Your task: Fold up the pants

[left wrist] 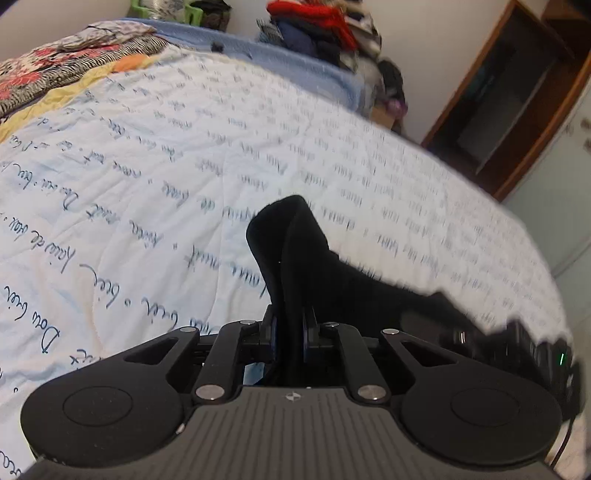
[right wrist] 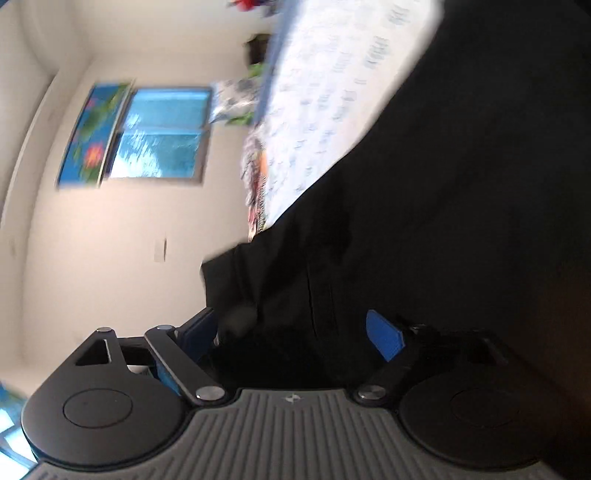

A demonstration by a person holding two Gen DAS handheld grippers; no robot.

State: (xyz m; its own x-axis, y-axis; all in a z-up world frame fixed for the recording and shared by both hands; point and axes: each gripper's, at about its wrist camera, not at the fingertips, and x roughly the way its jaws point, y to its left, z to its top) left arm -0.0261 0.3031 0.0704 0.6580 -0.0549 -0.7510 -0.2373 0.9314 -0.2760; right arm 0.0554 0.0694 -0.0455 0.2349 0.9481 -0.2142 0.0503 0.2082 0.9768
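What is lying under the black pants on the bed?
Under the black pants lies a white quilt printed with blue handwriting. The part directly beneath the cloth is covered, so nothing more can be seen there.

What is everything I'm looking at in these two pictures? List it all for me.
pants: one, black, a fold pinched up off the bed, the rest trailing right
bedspread: one, white with blue handwriting print, covering the bed
patterned blankets: a few, floral and striped, at the bed's far left corner
clothes pile: one heap, red, navy and dark, beyond the bed
wooden shelf unit: one, brown, against the right wall
window: one, blue-lit, on the wall
flowered curtain: one, blue, beside the window
left gripper: jaws shut on the pants
right gripper: jaws open, blue pads apart, black cloth between them
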